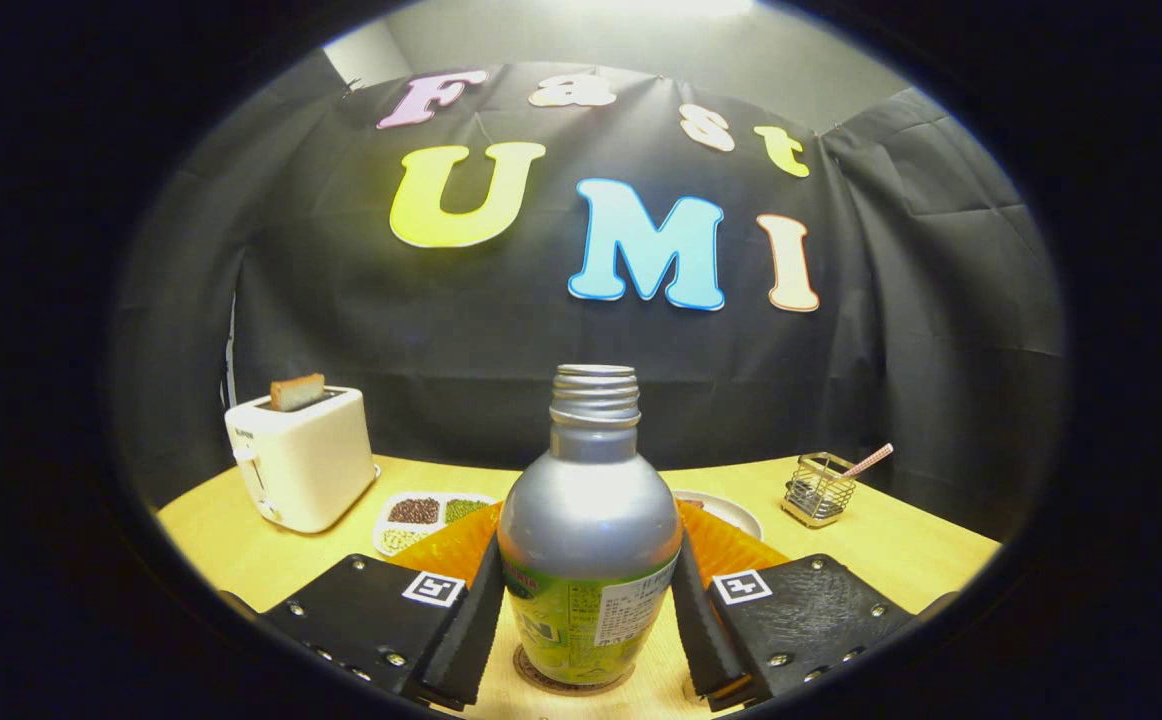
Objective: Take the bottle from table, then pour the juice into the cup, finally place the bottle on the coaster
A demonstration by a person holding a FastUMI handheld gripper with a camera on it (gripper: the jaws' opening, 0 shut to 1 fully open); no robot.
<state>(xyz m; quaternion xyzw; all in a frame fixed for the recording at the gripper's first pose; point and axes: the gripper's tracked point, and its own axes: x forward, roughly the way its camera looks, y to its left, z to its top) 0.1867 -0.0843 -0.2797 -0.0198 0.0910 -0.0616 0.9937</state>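
Left of frame we log a toaster [303,458] holding a slice, then a sectioned dish [428,517] on the tabletop [901,545]. Centre, bottom: the gripper [586,612] is clenched on the uncapped bottle [588,530], both fingers pressing its sides; the bottle stands upright on the coaster [571,683]. Right of frame: a wire basket [819,488].

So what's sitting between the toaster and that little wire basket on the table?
In the gripper view, the divided tray, the orange cup and a plate lie between toaster and wire basket, behind the bottle that the gripper clamps.
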